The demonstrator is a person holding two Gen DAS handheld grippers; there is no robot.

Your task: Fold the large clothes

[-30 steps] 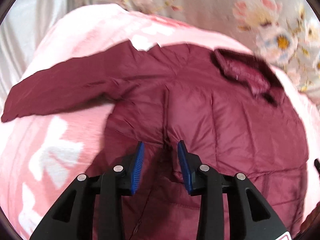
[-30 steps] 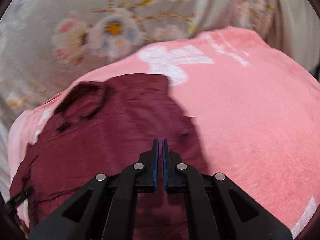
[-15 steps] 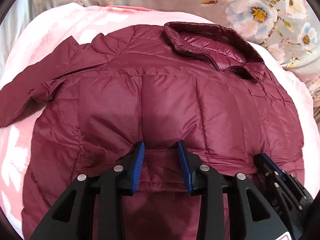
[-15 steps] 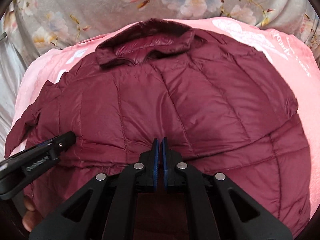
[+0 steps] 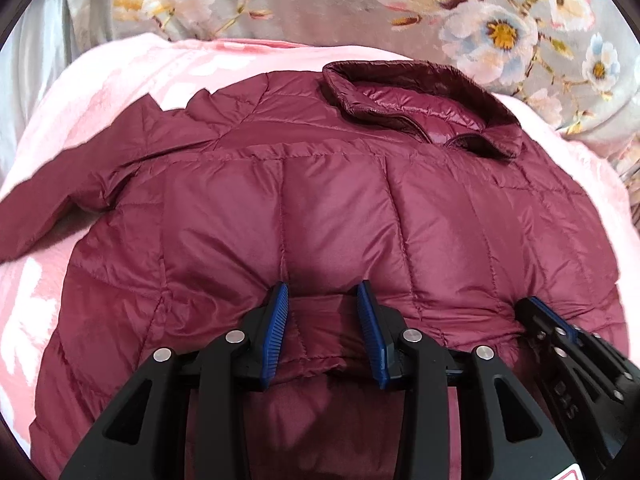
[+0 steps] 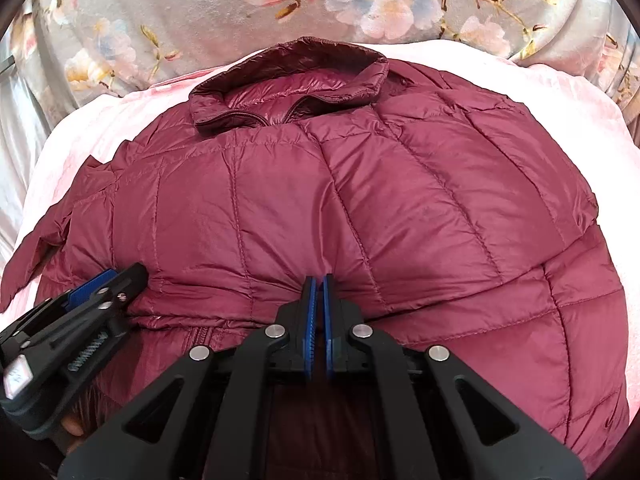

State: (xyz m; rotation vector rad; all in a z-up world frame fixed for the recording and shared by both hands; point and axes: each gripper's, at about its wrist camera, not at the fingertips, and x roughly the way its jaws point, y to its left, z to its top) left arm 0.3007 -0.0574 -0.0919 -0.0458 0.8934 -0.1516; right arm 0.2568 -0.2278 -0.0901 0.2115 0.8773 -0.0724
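A maroon quilted puffer jacket (image 5: 320, 200) lies spread on a pink blanket, collar (image 5: 420, 108) at the far side; it also fills the right wrist view (image 6: 400, 208). My left gripper (image 5: 322, 296) is open, its blue pads straddling a fold at the jacket's near hem. My right gripper (image 6: 319, 284) is shut on the jacket's near hem fabric. The right gripper shows at the lower right of the left wrist view (image 5: 560, 340); the left gripper shows at the lower left of the right wrist view (image 6: 100, 288). One sleeve (image 5: 52, 208) stretches out to the left.
The pink blanket (image 5: 100, 92) with white patterns covers the surface under the jacket. A grey floral fabric (image 6: 280, 8) lies beyond the collar. Pale silky cloth (image 6: 20, 140) is at the far left.
Both grippers have pulled back to the jacket's near hem, so the whole jacket with its collar now shows. The left stays open and the right stays shut.
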